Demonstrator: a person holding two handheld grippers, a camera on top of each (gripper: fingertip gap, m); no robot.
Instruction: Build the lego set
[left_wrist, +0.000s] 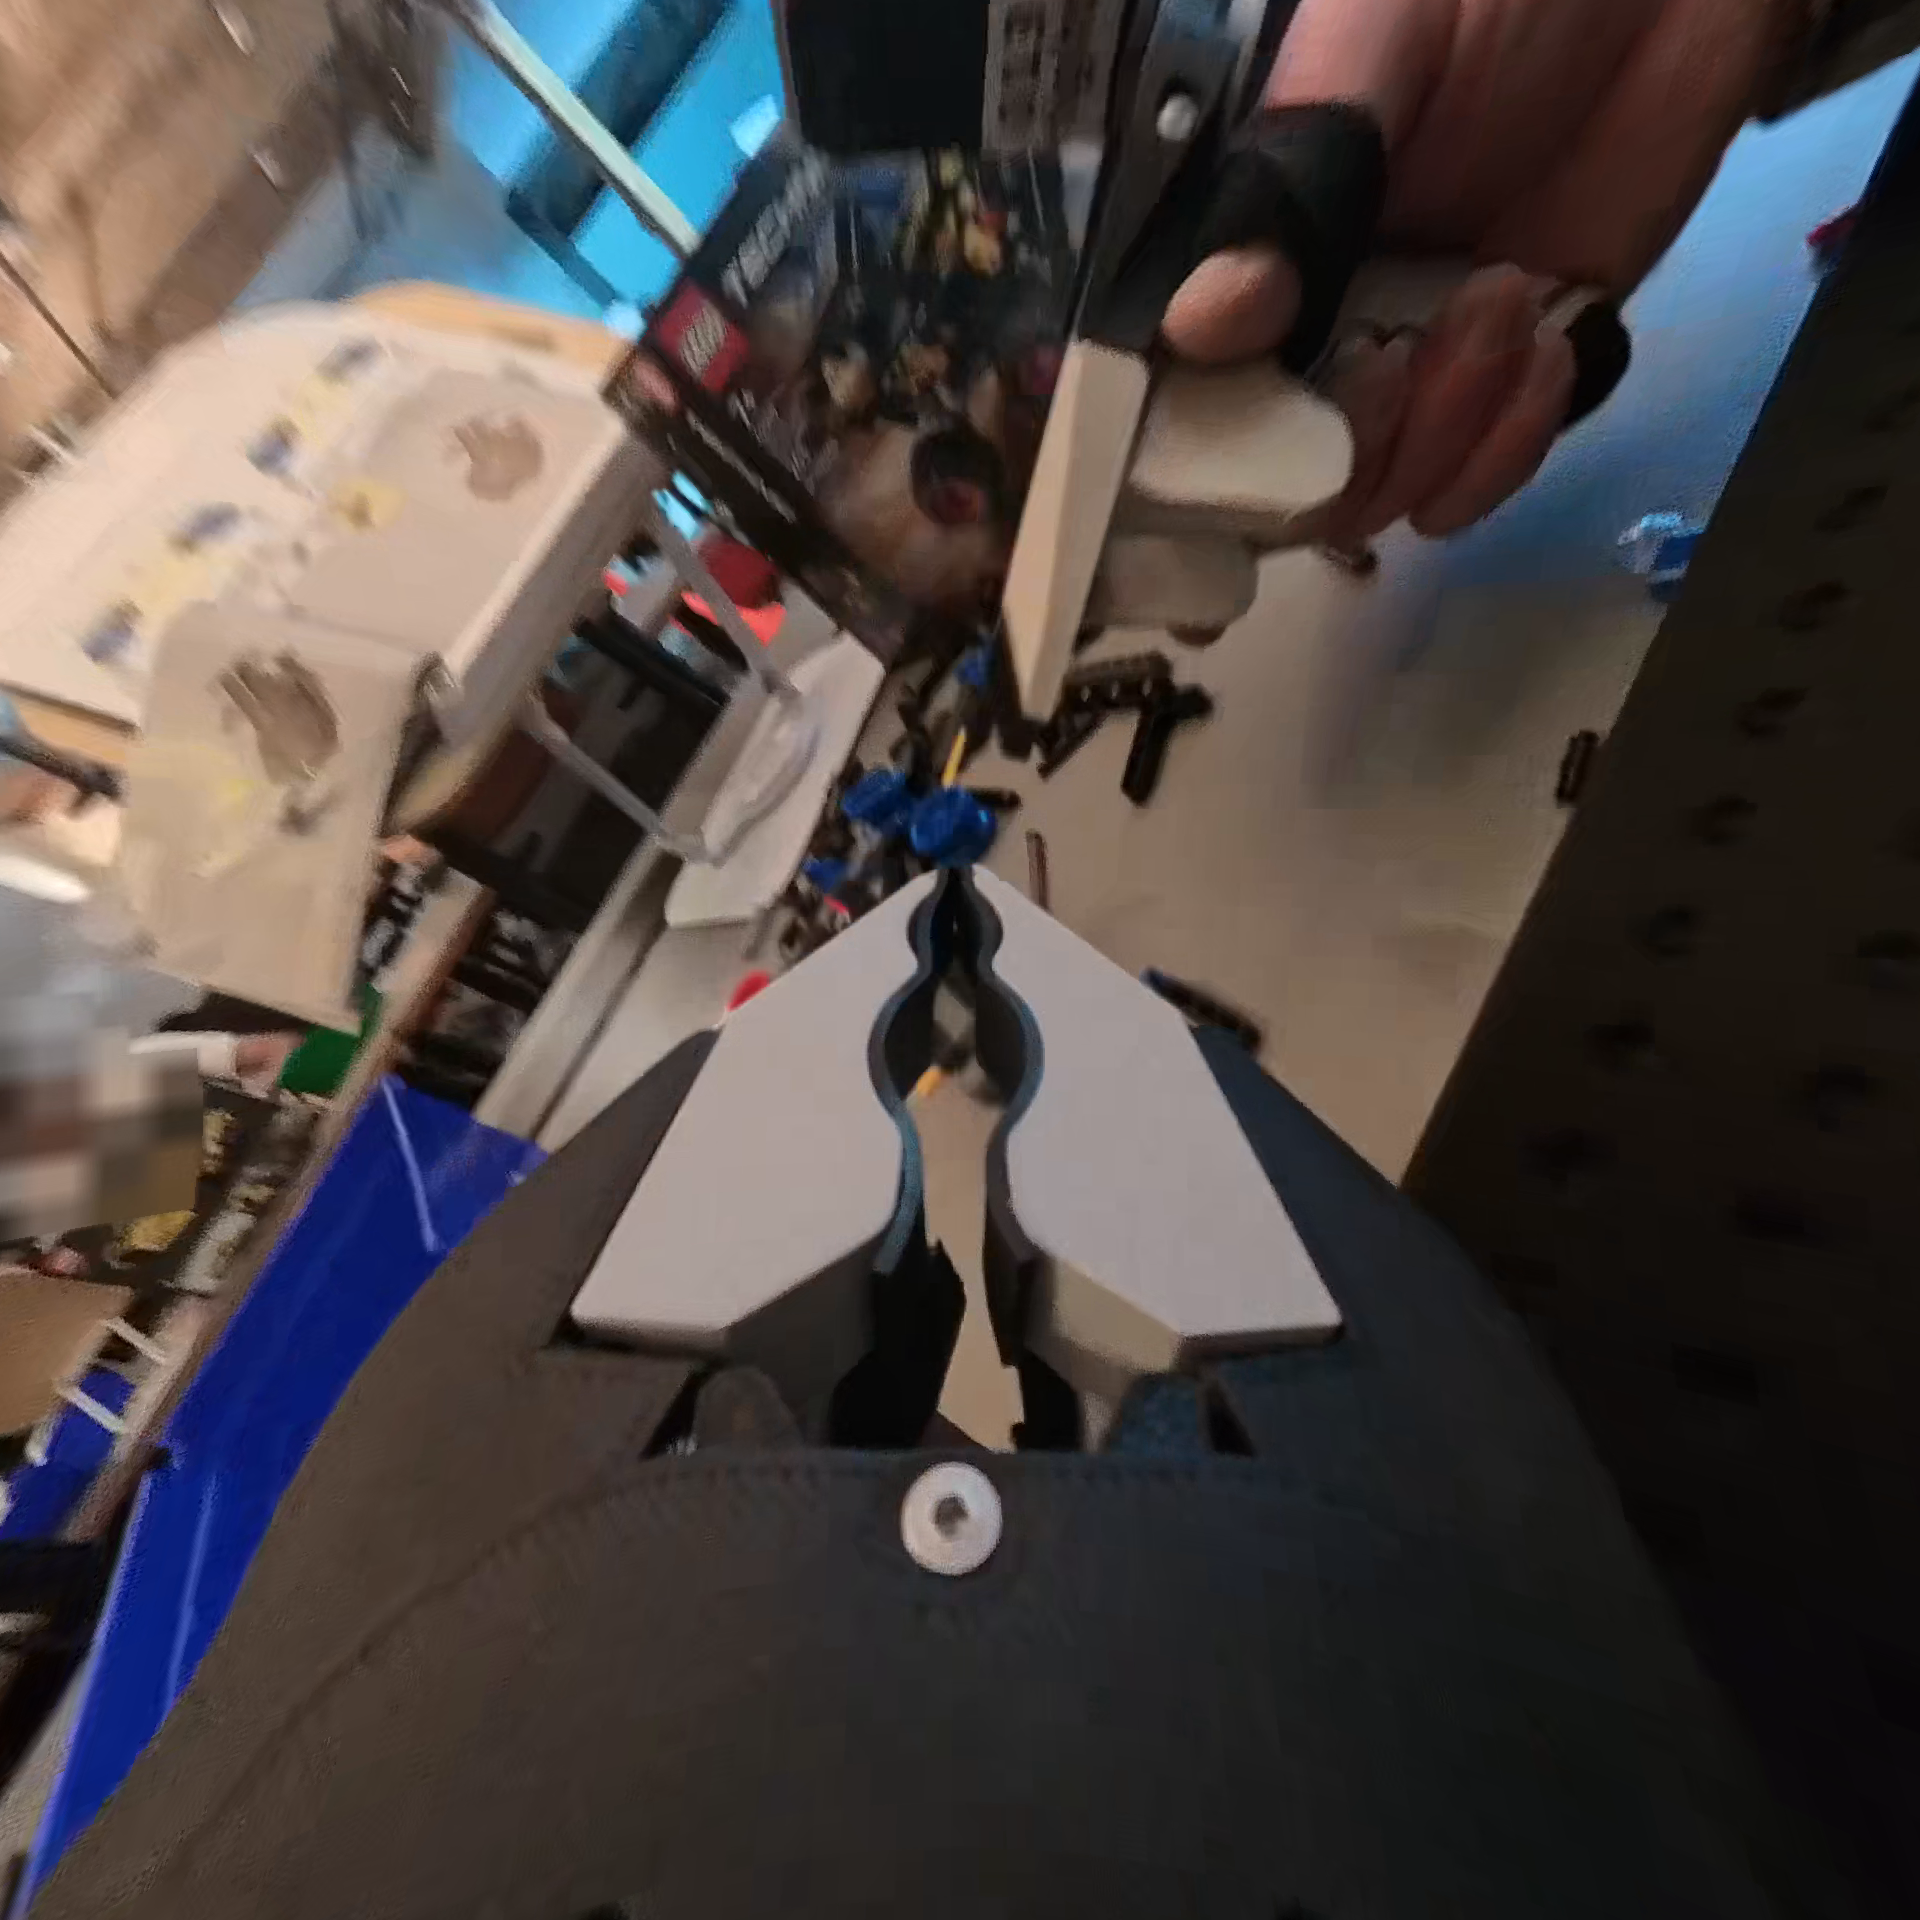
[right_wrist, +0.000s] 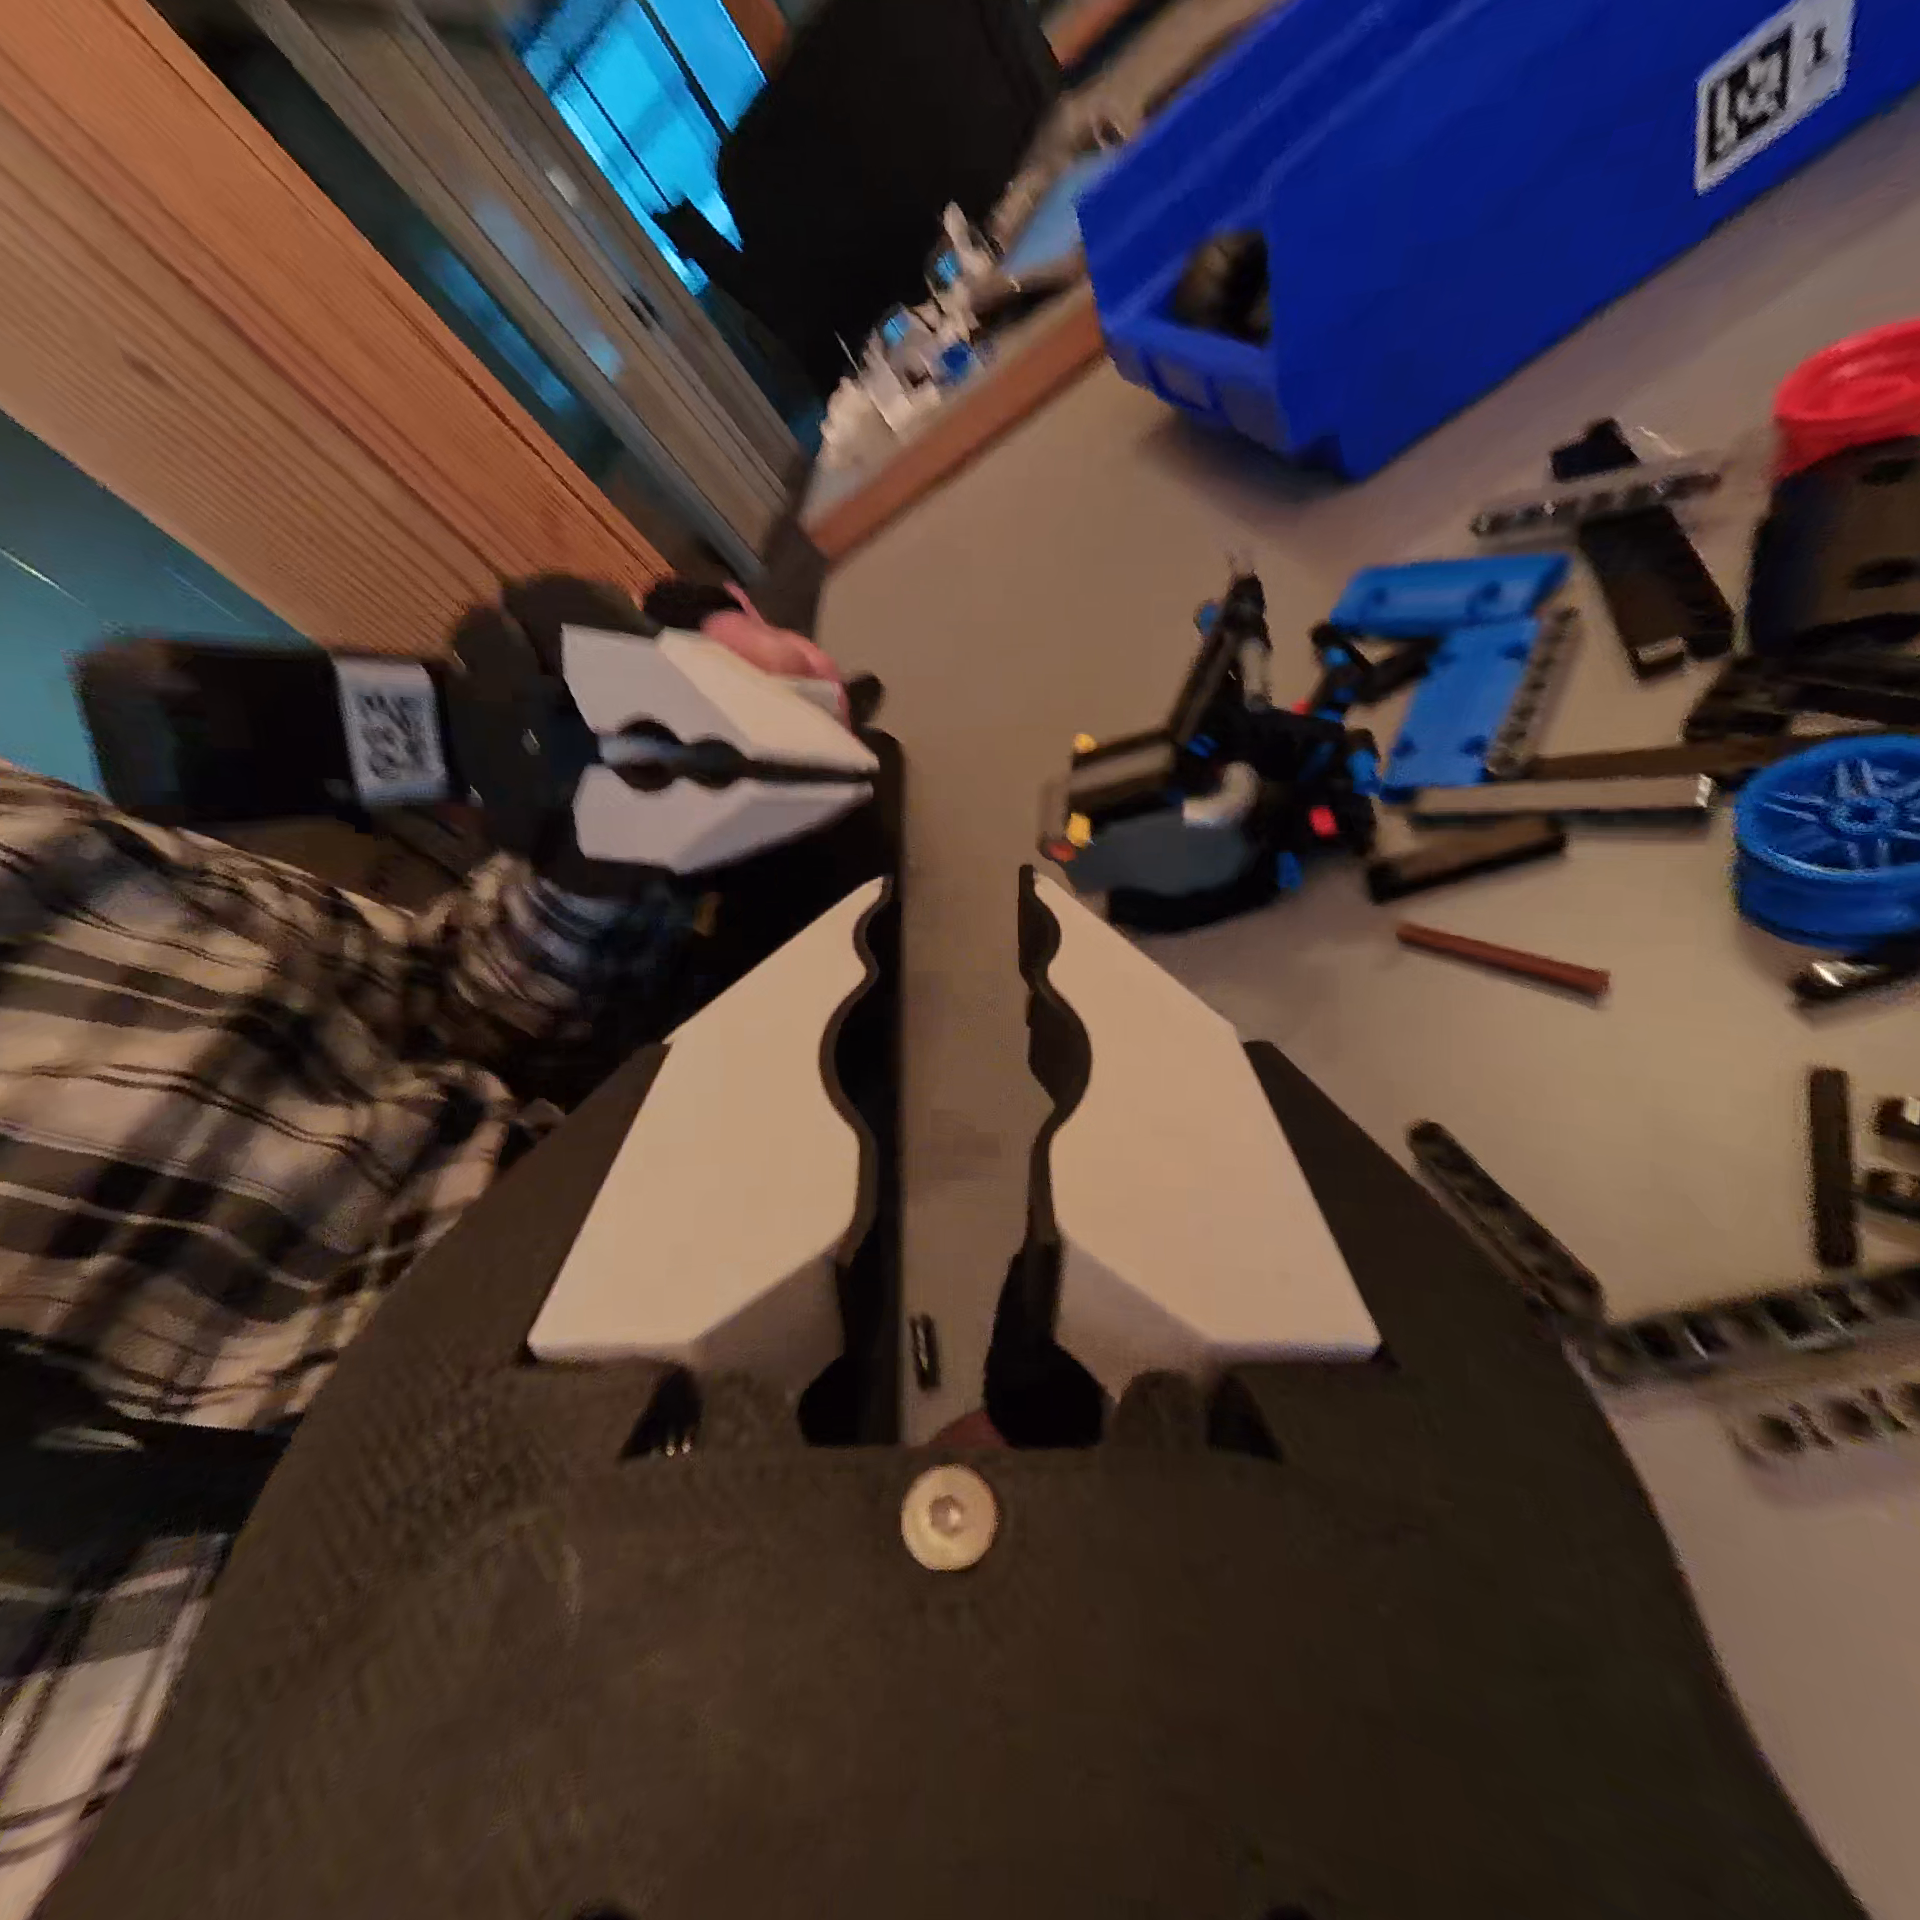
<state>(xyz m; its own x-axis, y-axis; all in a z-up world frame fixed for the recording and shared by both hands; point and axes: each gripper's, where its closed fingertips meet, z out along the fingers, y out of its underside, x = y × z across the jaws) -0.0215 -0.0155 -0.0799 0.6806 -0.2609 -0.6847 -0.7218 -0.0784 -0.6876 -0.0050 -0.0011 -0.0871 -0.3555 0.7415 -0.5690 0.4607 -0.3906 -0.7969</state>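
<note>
Done: my partly built model (right_wrist: 1226, 800) stands on the table (right_wrist: 1299, 1039).
Left: loose beams (right_wrist: 1507, 1226), blue wheel (right_wrist: 1839, 831).
Left claw (left_wrist: 954, 883): pinched on a small dark piece.
Right claw (right_wrist: 956, 883): narrow, empty.

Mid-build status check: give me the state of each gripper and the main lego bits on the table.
left gripper: shut, nothing clearly between its tips
right gripper: open, empty
partly built model: unfinished, resting on table
blue wheel: loose, lying on table
blue bin: lying on table
</note>
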